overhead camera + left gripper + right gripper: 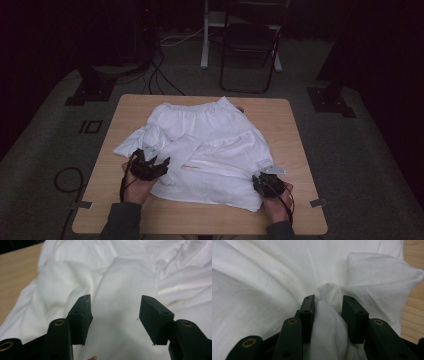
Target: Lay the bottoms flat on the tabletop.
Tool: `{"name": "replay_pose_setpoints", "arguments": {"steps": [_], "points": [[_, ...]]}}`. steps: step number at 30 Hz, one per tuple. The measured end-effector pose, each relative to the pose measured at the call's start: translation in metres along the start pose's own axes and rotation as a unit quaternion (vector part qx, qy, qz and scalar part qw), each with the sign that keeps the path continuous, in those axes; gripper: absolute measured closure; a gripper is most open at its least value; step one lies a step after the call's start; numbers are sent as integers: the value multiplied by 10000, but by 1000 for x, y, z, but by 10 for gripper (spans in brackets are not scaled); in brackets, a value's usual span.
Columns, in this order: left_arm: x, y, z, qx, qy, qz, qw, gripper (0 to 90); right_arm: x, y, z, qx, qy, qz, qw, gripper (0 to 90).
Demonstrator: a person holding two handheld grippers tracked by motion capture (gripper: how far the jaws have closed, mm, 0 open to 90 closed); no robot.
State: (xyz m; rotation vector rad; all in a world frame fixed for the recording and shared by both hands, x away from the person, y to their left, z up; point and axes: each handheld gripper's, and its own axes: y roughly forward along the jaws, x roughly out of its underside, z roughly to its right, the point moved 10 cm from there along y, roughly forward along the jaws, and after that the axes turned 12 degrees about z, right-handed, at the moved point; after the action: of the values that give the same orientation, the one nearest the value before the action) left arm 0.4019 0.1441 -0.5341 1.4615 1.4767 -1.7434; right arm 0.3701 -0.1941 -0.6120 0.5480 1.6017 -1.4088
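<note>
Left gripper [115,315]: fingers apart, over white garment [210,145], gripping nothing.
Right gripper [328,312]: fingers pinching a garment fold.

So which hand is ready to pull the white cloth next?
Probably the right. The right gripper has a bunch of the white cloth squeezed between its jaws, while the left gripper is open above the cloth, gripping nothing.

White garment [210,145] — crumpled, partly folded — lies spread across the wooden table's middle.
</note>
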Motion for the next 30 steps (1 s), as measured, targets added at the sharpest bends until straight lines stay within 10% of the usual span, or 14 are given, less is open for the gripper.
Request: {"name": "replay_pose_setpoints", "arguments": {"steps": [7, 15, 20, 30], "points": [[-7, 55, 25, 248, 132, -274, 9992, 315, 0, 0, 0, 7, -3, 9, 10000, 636], [9, 83, 21, -76, 329, -785, 9963, 348, 0, 0, 0, -6, 11, 18, 10000, 635], [21, 73, 0, -366, 74, -928, 9950, 783, 0, 0, 0, -23, 8, 15, 10000, 635], [43, 16, -31, -659, -151, -685, 9954, 812, 0, 0, 0, -48, -7, 36, 10000, 637]]}}
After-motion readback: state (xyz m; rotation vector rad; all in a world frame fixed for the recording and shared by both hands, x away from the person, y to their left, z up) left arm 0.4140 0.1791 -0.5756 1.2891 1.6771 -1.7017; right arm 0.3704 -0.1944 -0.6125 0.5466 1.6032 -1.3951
